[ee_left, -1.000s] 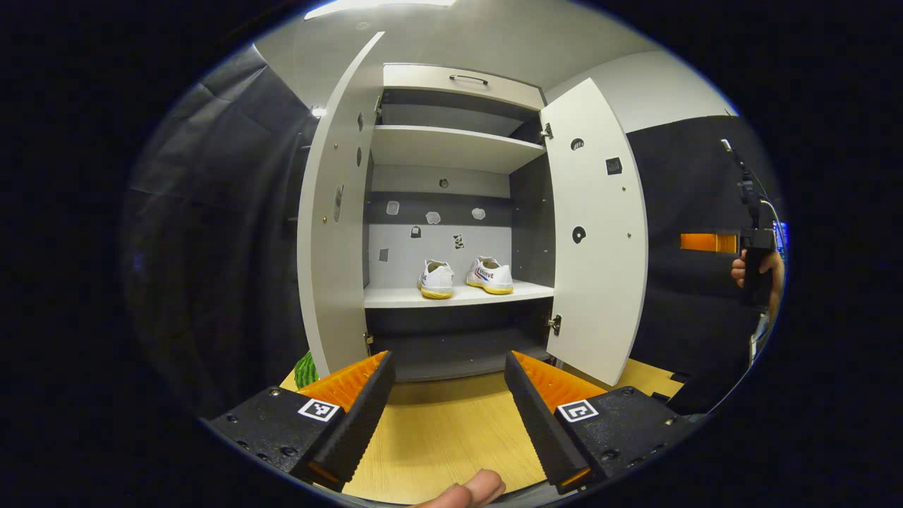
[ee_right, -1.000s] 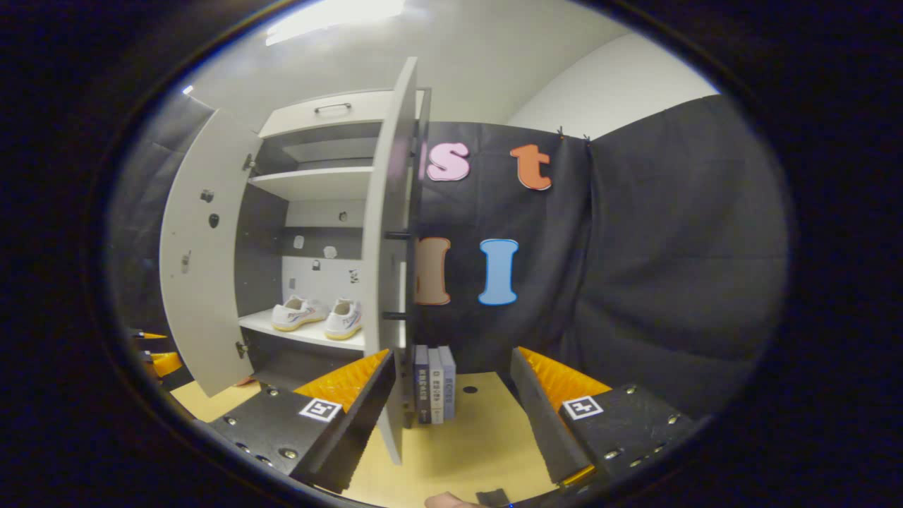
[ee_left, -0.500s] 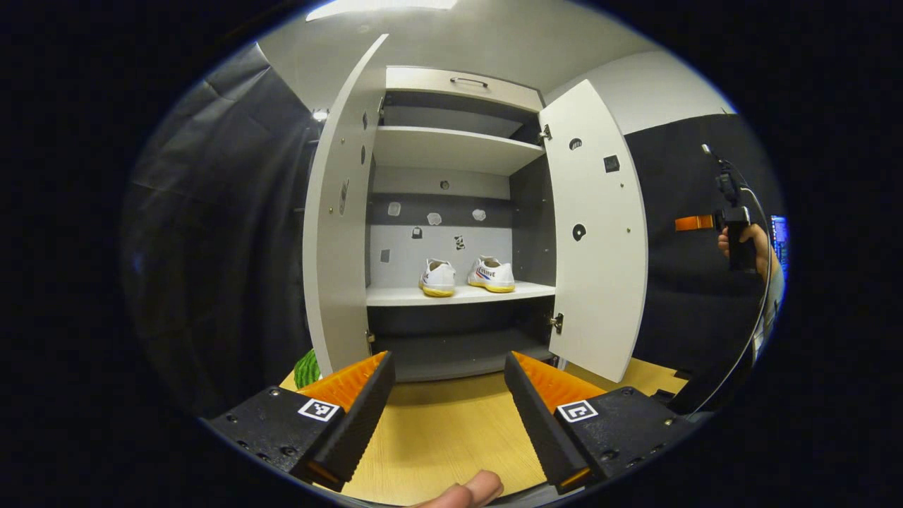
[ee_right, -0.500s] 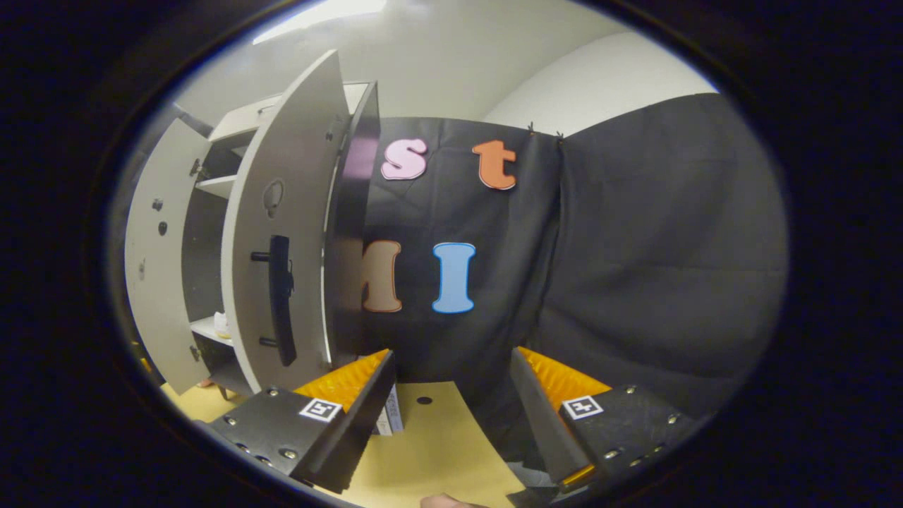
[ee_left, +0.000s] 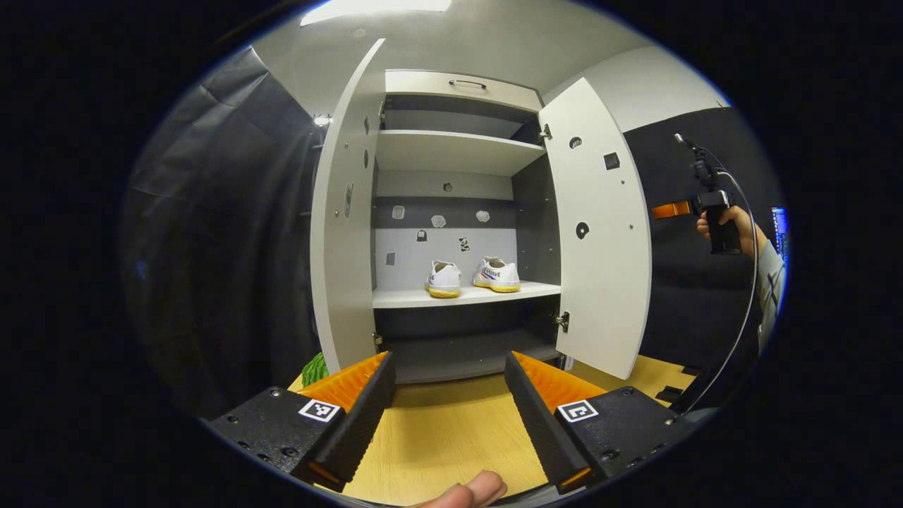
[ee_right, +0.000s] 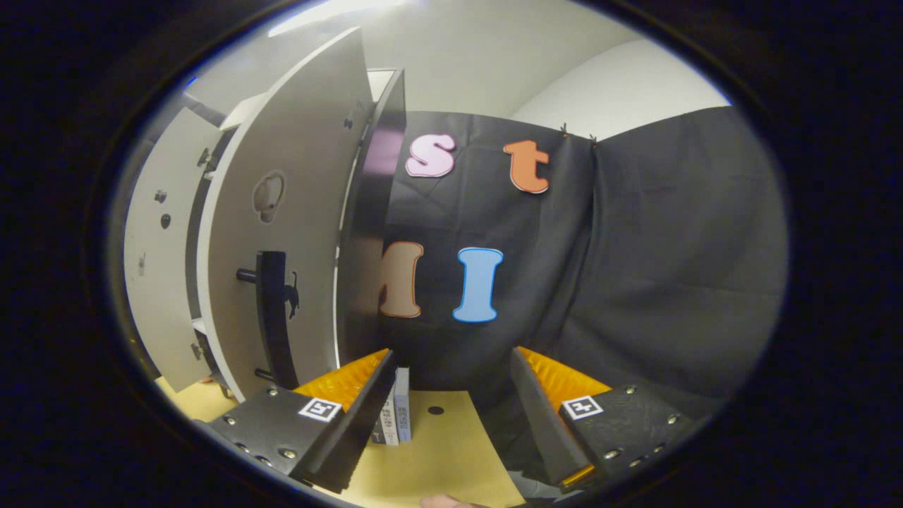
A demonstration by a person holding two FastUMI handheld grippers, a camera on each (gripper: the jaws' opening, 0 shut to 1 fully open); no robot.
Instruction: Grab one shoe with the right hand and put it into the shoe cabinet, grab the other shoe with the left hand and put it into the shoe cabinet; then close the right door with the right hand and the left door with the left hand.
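Note:
Two white shoes with yellow soles, one (ee_left: 444,279) beside the other (ee_left: 497,276), stand on the middle shelf of the shoe cabinet (ee_left: 451,152). Both doors hang open: the left door (ee_left: 342,233) and the right door (ee_left: 600,233). My left gripper (ee_left: 448,358) is open with nothing in it, well back from the cabinet and facing it. My right gripper (ee_right: 451,356) is open and holds nothing. It sits on the outer side of the right door (ee_right: 282,183), near the door's black handle (ee_right: 271,317). In the left gripper view a hand holds the right gripper (ee_left: 667,209) beyond that door.
A wooden surface (ee_left: 437,437) lies in front of the cabinet. A green striped object (ee_left: 312,368) sits by the left door's foot. Upright books (ee_right: 395,416) stand beside the cabinet's right side. A cable (ee_left: 741,317) hangs from the right hand. Black cloth surrounds everything.
My right gripper has swung round from the door's edge to its outer face, and the handle has come closer. In the left gripper view it rose. My left gripper drew back slightly.

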